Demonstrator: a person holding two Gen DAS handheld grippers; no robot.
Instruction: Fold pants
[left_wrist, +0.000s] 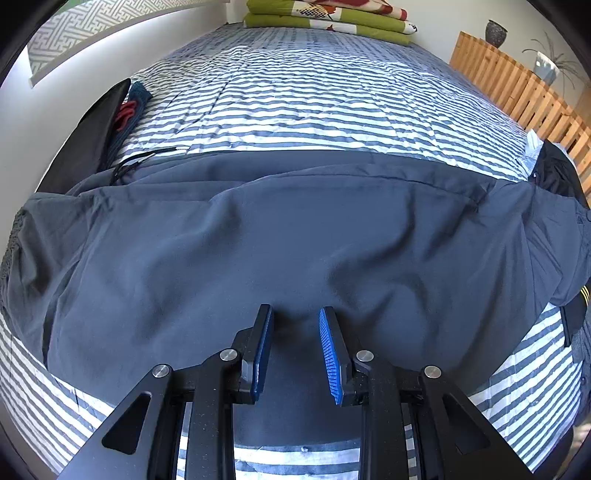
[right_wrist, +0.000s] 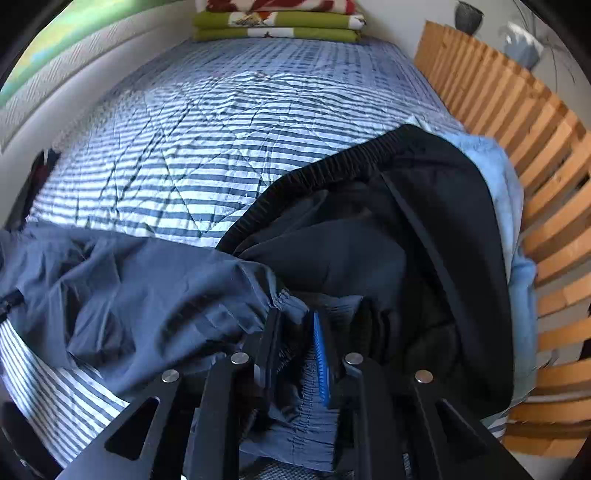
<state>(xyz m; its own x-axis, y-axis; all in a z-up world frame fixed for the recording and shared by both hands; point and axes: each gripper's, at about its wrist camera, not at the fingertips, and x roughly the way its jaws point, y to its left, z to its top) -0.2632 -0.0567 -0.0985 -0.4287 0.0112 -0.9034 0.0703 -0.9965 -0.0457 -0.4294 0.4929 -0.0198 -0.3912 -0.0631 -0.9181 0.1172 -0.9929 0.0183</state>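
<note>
Dark grey pants (left_wrist: 258, 240) lie spread sideways across the striped bedspread (left_wrist: 295, 92). My left gripper (left_wrist: 297, 325) hovers over their near middle, its blue pads apart and nothing pinched between them. In the right wrist view the same pants (right_wrist: 147, 295) bunch toward my right gripper (right_wrist: 295, 332). It is shut on the gathered elastic waistband (right_wrist: 295, 306), which fills the gap between its fingers. That end of the pants lies over a black garment (right_wrist: 406, 240).
The black garment with its ribbed band rests on a light blue towel (right_wrist: 506, 221) by a wooden slatted rail (right_wrist: 535, 166). Folded green blankets (left_wrist: 332, 18) are stacked at the far end of the bed. Dark and red clothes (left_wrist: 110, 122) lie along the left wall.
</note>
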